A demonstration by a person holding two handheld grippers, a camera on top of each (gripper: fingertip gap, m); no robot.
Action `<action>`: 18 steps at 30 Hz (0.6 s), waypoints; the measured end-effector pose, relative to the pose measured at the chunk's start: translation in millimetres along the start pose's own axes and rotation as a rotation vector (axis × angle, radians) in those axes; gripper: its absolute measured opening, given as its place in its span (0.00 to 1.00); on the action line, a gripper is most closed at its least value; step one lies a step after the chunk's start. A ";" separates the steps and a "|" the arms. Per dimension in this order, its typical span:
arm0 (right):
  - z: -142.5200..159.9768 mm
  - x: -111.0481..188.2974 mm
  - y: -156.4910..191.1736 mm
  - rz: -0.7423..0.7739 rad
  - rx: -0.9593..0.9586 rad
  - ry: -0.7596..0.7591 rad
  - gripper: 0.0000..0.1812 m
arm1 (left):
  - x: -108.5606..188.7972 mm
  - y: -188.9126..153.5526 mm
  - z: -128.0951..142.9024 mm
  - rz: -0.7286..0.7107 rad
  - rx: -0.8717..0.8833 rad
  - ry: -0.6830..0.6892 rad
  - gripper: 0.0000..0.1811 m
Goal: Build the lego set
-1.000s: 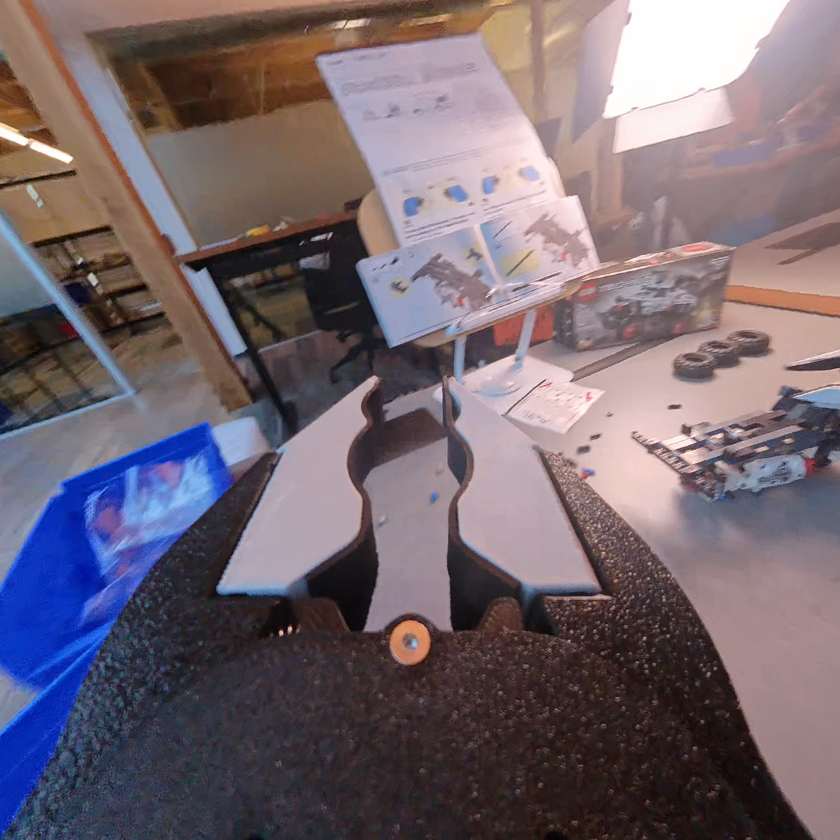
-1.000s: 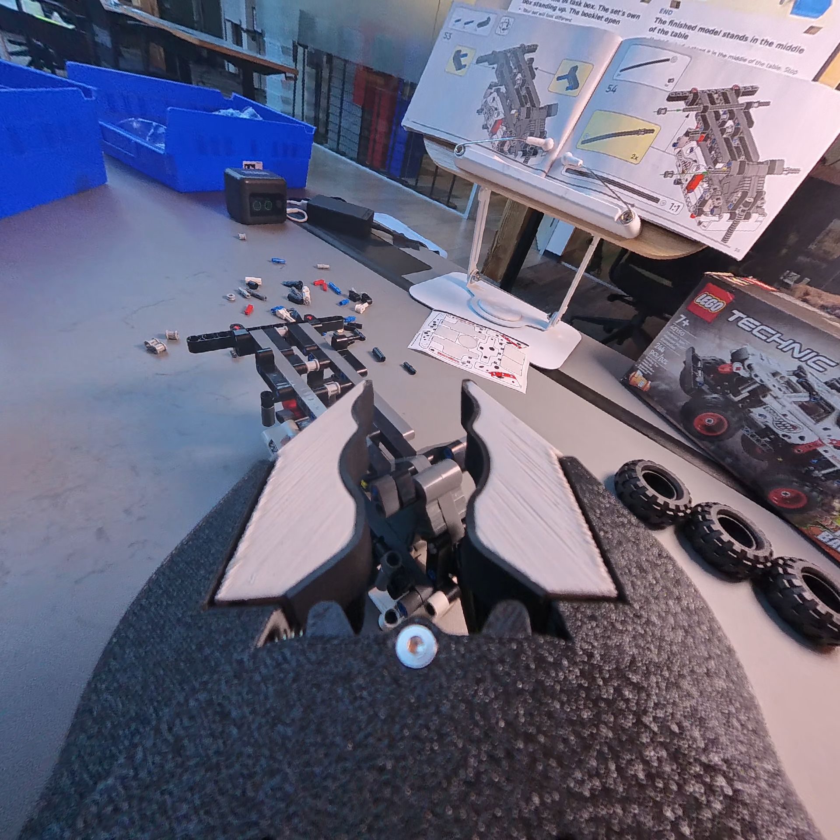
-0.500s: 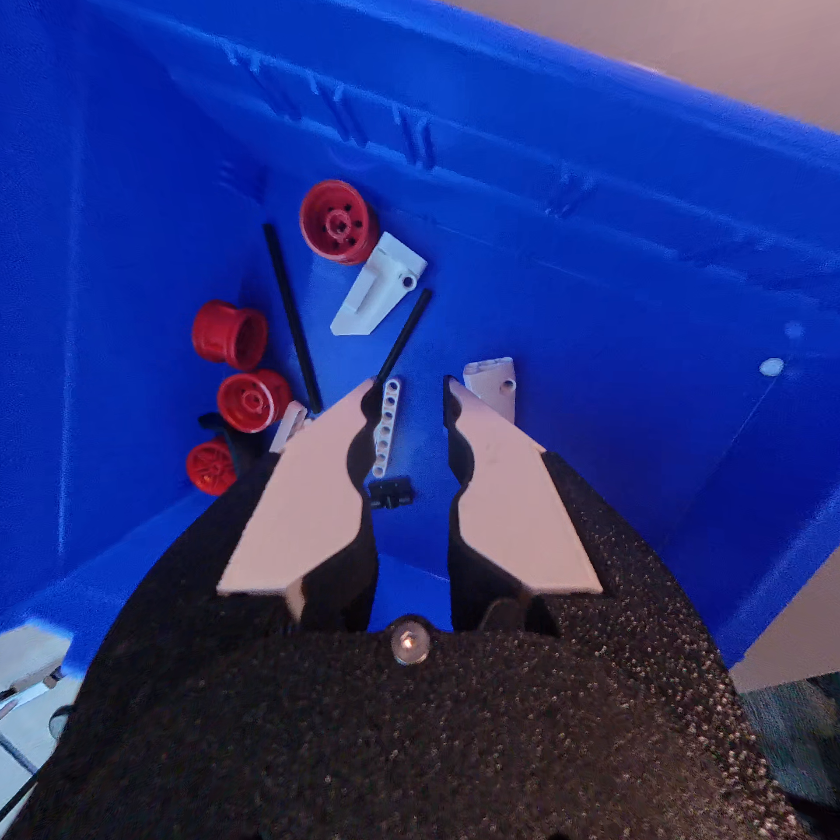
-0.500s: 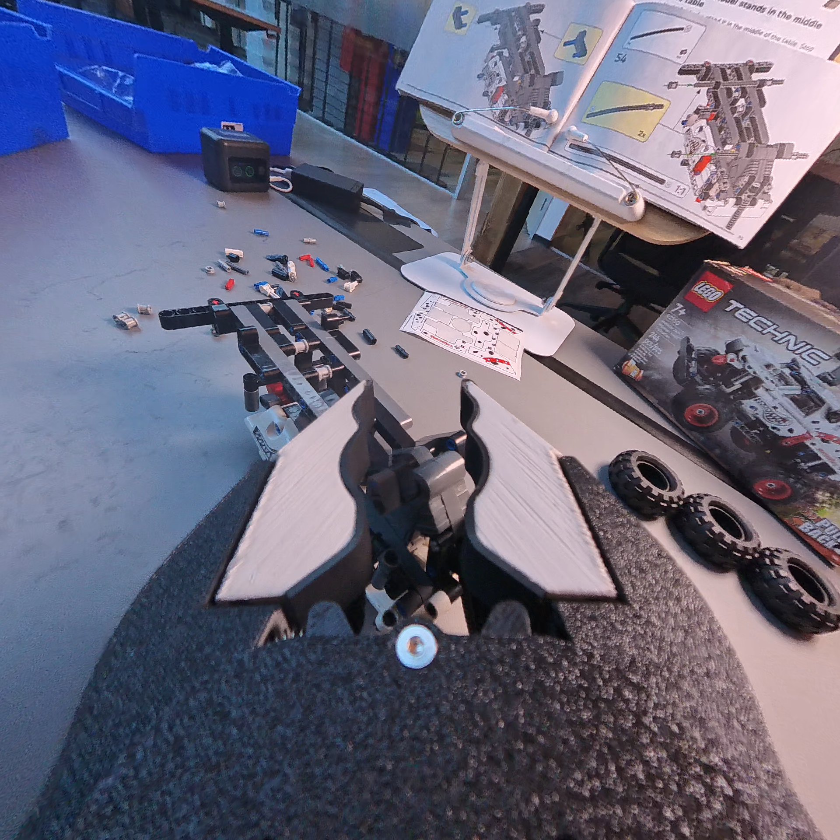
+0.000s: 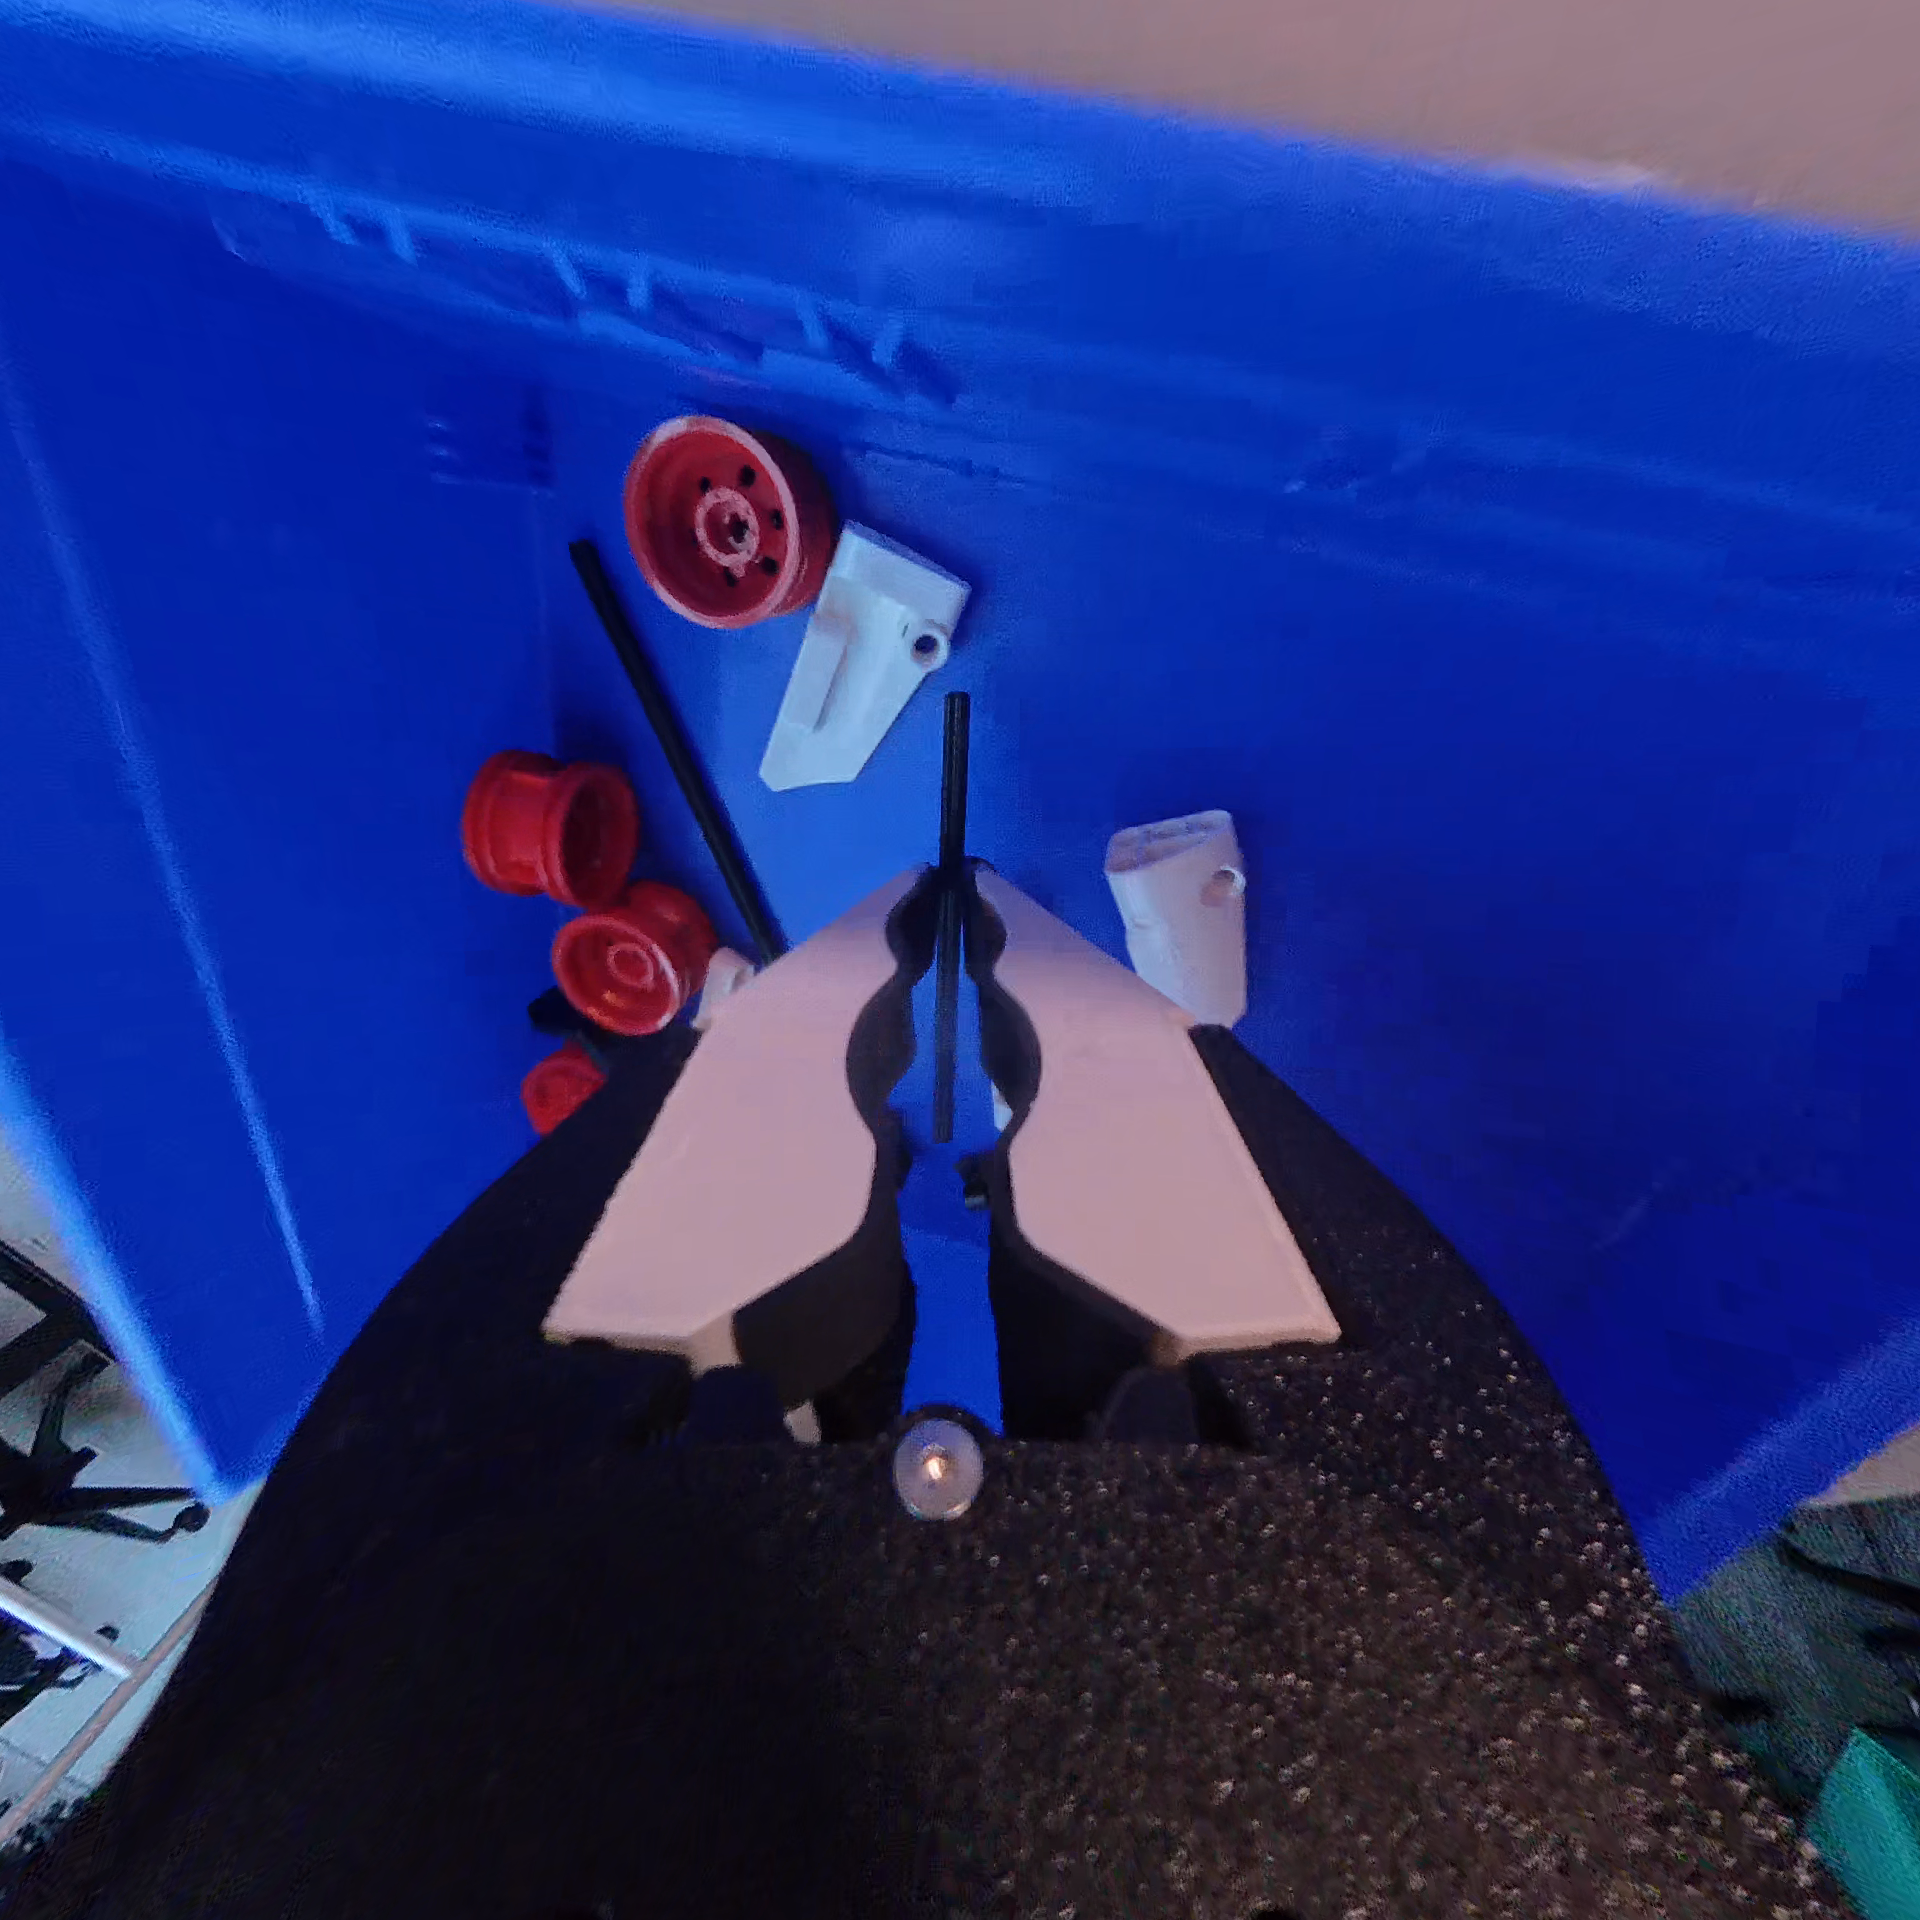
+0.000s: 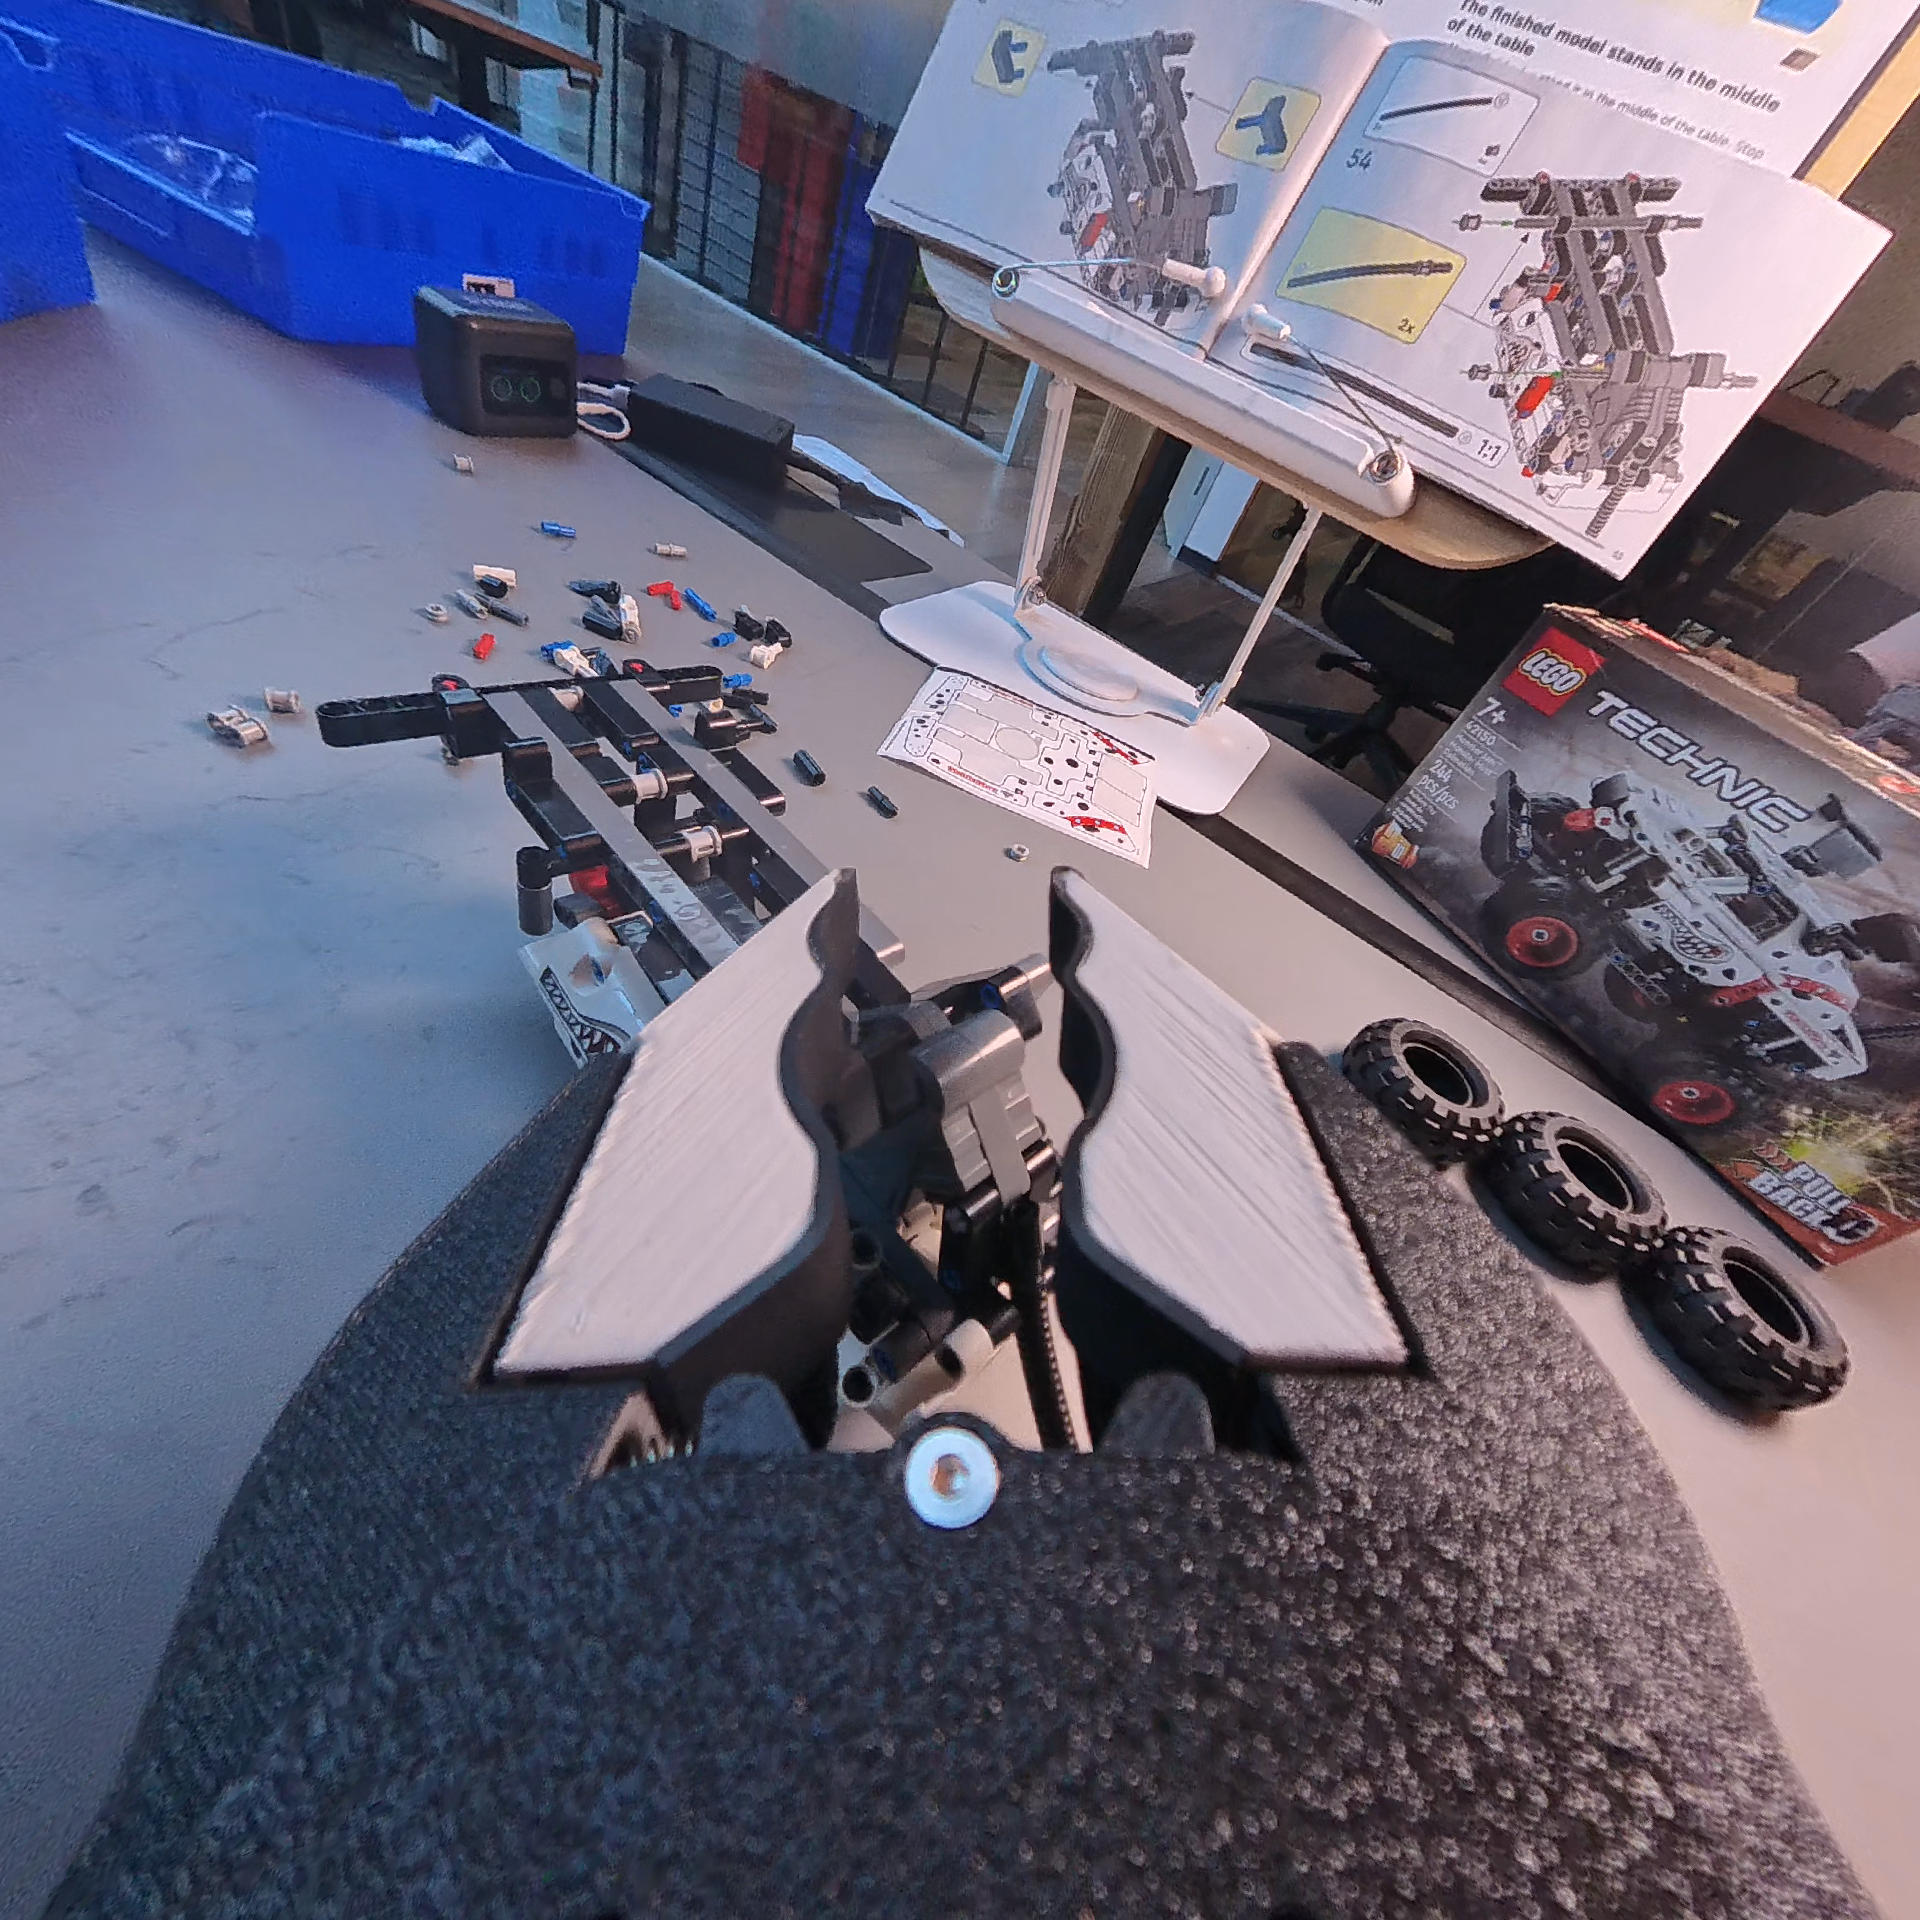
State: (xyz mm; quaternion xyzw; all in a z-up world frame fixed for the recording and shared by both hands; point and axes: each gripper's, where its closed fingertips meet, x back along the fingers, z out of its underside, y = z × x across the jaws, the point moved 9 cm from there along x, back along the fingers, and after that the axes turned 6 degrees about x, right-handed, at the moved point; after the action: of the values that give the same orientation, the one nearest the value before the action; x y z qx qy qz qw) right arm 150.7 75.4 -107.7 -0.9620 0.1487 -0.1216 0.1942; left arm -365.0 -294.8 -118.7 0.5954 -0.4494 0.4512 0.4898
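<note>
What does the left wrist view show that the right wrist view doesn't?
Only the left wrist view: the left tool shut on a thin black axle inside a blue bin, with red wheel hubs and white panels. Only the right: the right tool around the chassis, tyres, box, instruction booklet. Shared: nothing that I can match.

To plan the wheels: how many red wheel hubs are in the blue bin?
4: one by the far wall, one at mid-left, one below it, one partly hidden beside the left tongs. More may be hidden.
</note>
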 end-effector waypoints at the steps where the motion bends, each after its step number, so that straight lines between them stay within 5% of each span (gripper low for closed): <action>1: -1.0 1.4 -0.6 0.004 0.002 -0.006 0.20 | 18.6 -4.9 -2.5 -0.006 0.004 -0.036 0.02; 4: -2.8 4.6 -3.9 0.015 -0.009 -0.023 0.20 | 96.7 -39.8 -21.8 -0.019 -0.031 -0.257 0.02; 8: -4.0 4.2 -5.3 0.004 -0.037 -0.037 0.20 | 159.7 -154.2 -69.1 0.207 -0.252 -0.547 0.02; 13: -7.5 8.4 -4.9 0.017 -0.017 -0.049 0.20 | 95.5 -295.3 -117.6 0.463 -0.515 -0.442 0.02; 18: -6.6 14.8 -11.6 0.044 -0.025 -0.048 0.20 | 40.5 -345.5 -144.9 0.471 -0.583 -0.360 0.02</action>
State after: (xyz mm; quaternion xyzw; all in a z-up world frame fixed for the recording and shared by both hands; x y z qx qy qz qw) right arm 165.4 78.5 -94.4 -0.9635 0.1665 -0.0922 0.1883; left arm -33.8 -115.2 -124.2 0.3821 -0.7607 0.2934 0.4350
